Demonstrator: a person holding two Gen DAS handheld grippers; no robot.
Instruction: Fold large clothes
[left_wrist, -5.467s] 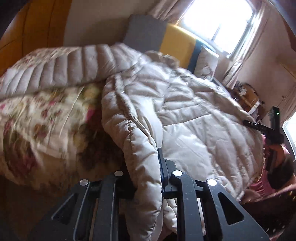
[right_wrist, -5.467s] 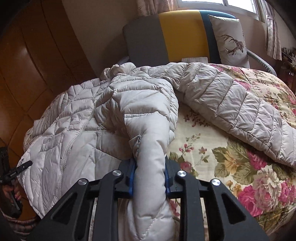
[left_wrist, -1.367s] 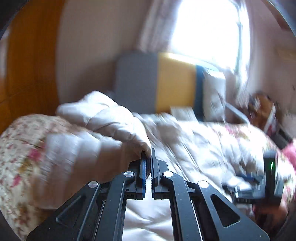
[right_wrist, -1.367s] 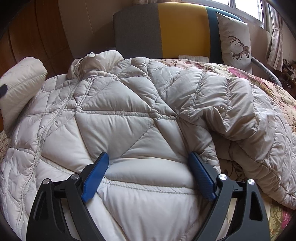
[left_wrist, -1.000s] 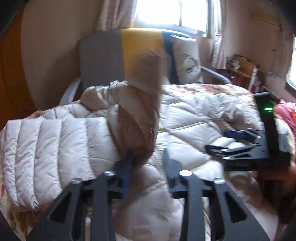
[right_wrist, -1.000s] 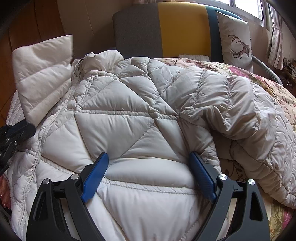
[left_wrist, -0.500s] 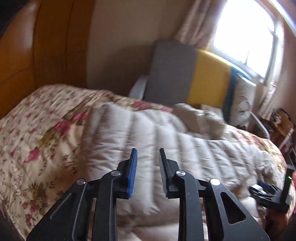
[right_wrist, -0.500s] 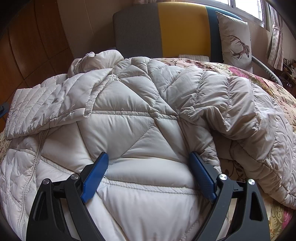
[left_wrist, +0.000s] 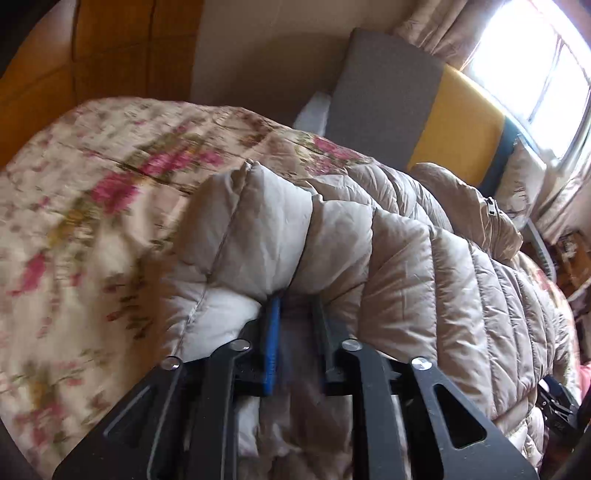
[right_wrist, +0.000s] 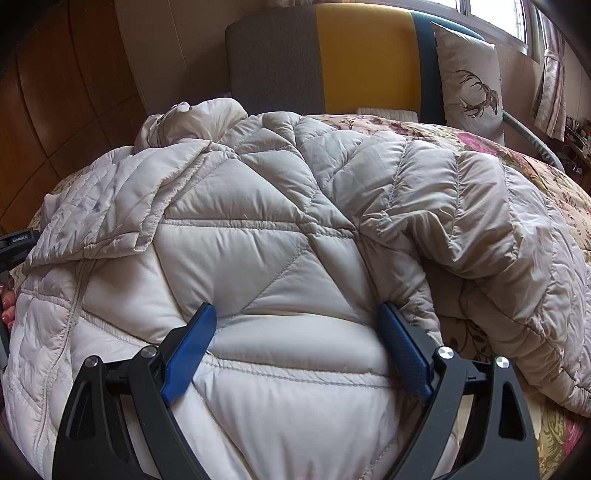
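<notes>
A pale quilted down jacket (right_wrist: 280, 236) lies spread on the bed. Its left sleeve (right_wrist: 110, 214) is folded across the front. My right gripper (right_wrist: 295, 308) stands wide open, its blue pads (right_wrist: 192, 339) resting on a puffy panel near the hem, one on each side. In the left wrist view my left gripper (left_wrist: 295, 302) is pushed into the end of that sleeve (left_wrist: 277, 221). Its jaws are opening, with a fold of fabric between them and the tips hidden under the padding. The left gripper (right_wrist: 14, 243) also shows at the far left edge.
A floral bedspread (left_wrist: 92, 221) covers the bed under the jacket. Behind the bed stands a grey and yellow chair (right_wrist: 332, 55) with a deer cushion (right_wrist: 469, 81). Wooden panelling (left_wrist: 92, 55) lies to the left, a bright window (left_wrist: 535, 55) to the right.
The sleeve held up by my left gripper has dropped across the jacket's front. The left gripper let go, swung left and now noses into the sleeve's end. The right gripper has not moved.
</notes>
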